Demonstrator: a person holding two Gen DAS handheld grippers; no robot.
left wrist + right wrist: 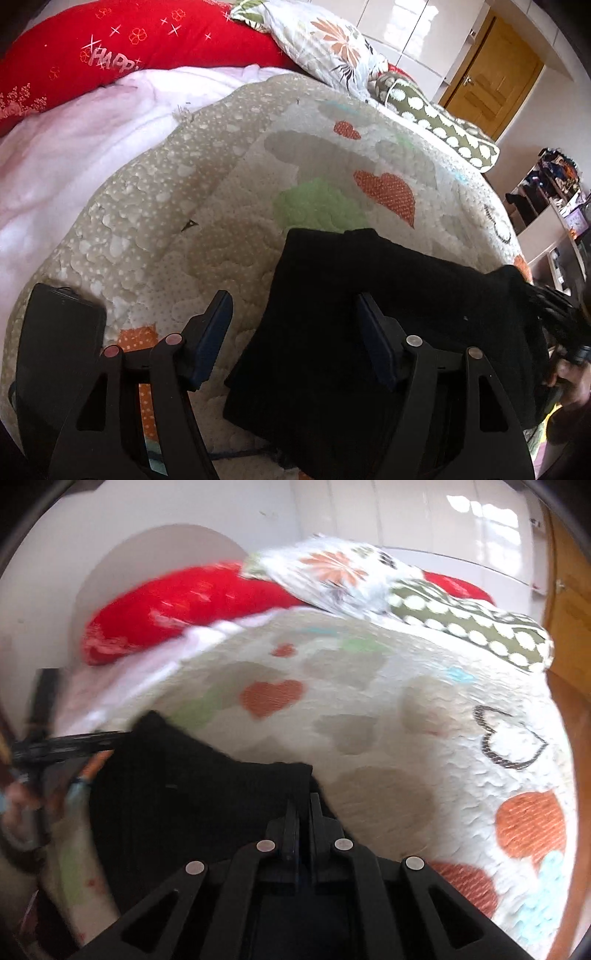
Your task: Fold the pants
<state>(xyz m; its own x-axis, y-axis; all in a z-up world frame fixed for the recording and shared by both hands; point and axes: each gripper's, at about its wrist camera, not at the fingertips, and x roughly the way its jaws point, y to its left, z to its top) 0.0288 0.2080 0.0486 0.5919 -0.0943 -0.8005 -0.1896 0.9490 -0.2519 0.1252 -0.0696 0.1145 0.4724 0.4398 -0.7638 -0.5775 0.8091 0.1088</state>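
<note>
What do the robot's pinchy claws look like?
Both are black plastic. The left gripper has two flat fingers with dark blue pads, joined by bars with triangle-shaped holes and round silver or pinkish pins. The right gripper has the same black bars and silver pins.

Read "HAPPY" in pale, sparkly capitals on the red pillow [122, 48] at the head of the bed in the left wrist view, the last letter partly lost in a fold. Made out a short dark scribble of print near the black outlined heart on the quilt [496, 221], too small and bent to read. Found nothing legible in the blurred right wrist view.
</note>
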